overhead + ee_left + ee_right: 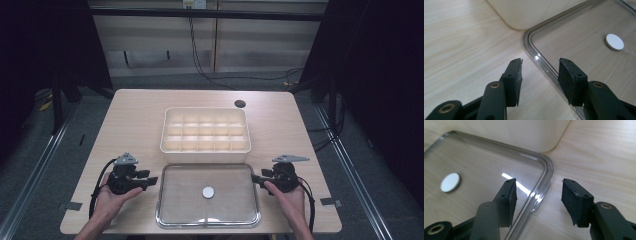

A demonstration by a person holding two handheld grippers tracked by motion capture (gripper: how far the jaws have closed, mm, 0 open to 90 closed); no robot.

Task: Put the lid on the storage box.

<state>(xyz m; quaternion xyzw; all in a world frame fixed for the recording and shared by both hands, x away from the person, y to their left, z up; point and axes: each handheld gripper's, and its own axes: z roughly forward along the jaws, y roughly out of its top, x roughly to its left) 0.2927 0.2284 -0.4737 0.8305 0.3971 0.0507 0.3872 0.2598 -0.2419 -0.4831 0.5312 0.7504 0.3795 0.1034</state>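
Observation:
A clear flat lid (pixel 180 205) with a white round disc (pixel 208 192) at its centre lies at the table's front. Behind it stands a cream box (pixel 205 147) divided into several compartments. My left gripper (pixel 152 180) is at the lid's left edge. In the left gripper view its jaws (pixel 540 67) stand apart on either side of the lid's rim (pixel 534 53), with the pads off it. My right gripper (pixel 256 178) is at the lid's right edge. Its jaws (pixel 539 188) also stand apart around the rim (pixel 547 167) without pressing it.
The cream box's near wall (pixel 529 12) almost touches the lid's far edge. A dark round hole (pixel 240 103) sits in the table behind the box. Bare wood lies left and right of the box. Grey tape marks (pixel 74 205) lie near the front corners.

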